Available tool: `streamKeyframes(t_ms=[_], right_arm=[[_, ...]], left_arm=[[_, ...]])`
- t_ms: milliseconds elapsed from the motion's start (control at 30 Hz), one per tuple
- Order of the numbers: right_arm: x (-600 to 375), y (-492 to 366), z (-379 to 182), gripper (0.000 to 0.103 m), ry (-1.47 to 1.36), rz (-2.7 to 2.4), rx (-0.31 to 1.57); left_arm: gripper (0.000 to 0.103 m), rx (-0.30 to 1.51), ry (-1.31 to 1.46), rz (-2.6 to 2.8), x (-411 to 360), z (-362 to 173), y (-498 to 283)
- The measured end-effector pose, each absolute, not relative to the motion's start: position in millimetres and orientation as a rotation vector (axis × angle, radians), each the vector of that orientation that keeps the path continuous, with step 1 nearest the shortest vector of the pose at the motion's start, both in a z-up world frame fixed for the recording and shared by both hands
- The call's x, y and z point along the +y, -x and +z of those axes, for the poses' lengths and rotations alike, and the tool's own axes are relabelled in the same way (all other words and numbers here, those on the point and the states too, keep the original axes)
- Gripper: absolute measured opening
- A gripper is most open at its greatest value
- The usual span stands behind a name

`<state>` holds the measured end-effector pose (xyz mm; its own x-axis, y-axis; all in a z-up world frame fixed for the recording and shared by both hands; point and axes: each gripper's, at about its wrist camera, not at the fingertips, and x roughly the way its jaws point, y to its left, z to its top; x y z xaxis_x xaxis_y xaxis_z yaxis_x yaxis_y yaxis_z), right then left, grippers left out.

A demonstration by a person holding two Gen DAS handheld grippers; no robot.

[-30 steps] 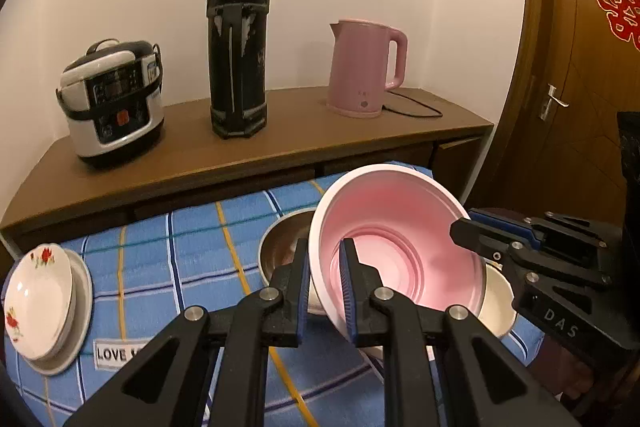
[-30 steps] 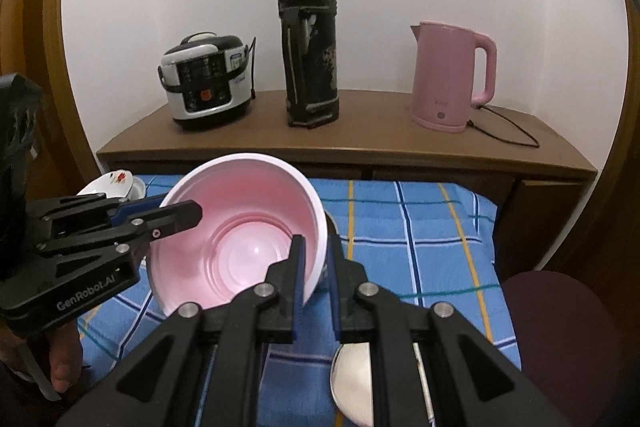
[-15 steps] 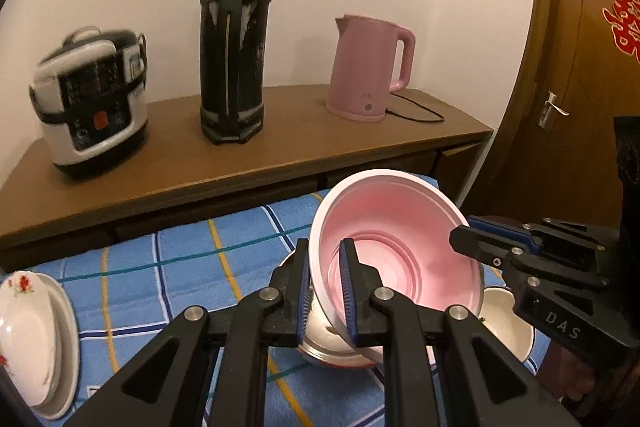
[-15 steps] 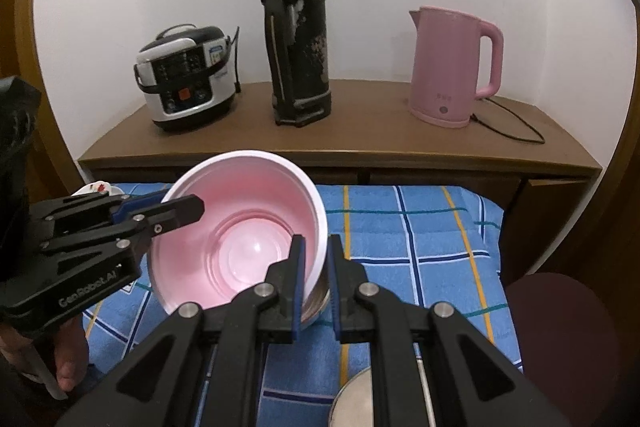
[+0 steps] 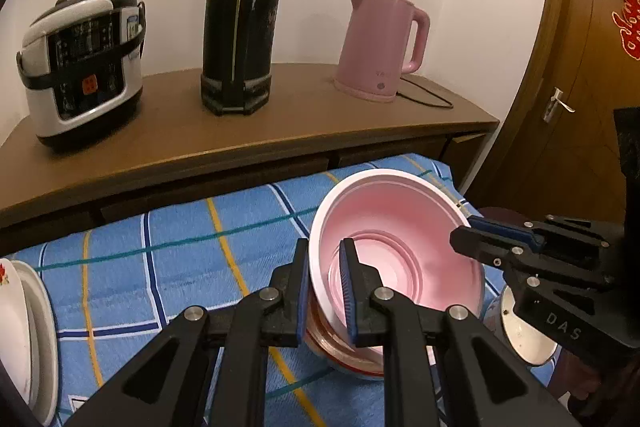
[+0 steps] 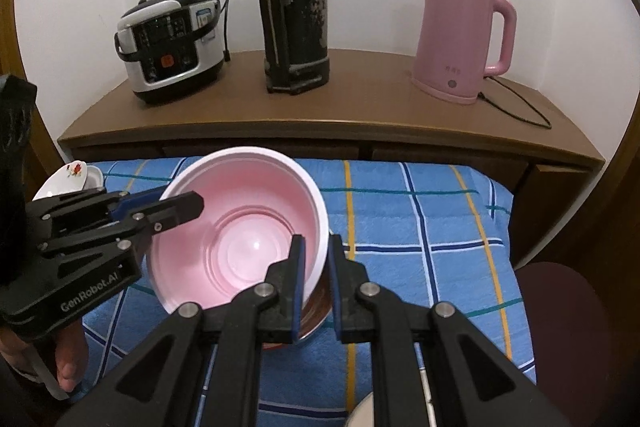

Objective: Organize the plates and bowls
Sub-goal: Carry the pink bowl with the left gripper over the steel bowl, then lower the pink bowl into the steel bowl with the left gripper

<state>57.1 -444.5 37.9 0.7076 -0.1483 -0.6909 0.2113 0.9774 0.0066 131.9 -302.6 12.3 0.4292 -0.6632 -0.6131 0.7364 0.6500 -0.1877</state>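
Since a moment ago I have carried the pink bowl [image 5: 400, 255] lower and to the right, so it now sits down inside the metal bowl [image 5: 348, 355] on the blue checked cloth [image 5: 160, 267], where before it hung tilted above that bowl. My left gripper [image 5: 325, 291] is clamped on the bowl's near rim, one finger outside the wall and one inside. My right gripper [image 6: 316, 281] is pinched on the opposite rim the same way, the wall caught between its blue pads. The pink bowl leans a little toward me, its base nested in the metal one. A white enamel bowl [image 5: 524, 335] stands just beside the stack on the right, and the stacked flowered plates [image 5: 24, 331] lie well apart at the cloth's left edge. Behind, on the wooden sideboard [image 5: 280, 123], stand the rice cooker [image 5: 80, 67], the black thermos [image 5: 244, 15] and the pink kettle [image 5: 380, 47].
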Motion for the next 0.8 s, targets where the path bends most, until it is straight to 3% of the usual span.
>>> streamKeyframes(t_ms=[800], right_arm=[[-439.2, -61.7, 34.5, 0.012, -0.061, -0.224, 0.788]], left_arm=[[0.016, 0.709, -0.102, -0.887, -299.1, 10.6, -133.8]])
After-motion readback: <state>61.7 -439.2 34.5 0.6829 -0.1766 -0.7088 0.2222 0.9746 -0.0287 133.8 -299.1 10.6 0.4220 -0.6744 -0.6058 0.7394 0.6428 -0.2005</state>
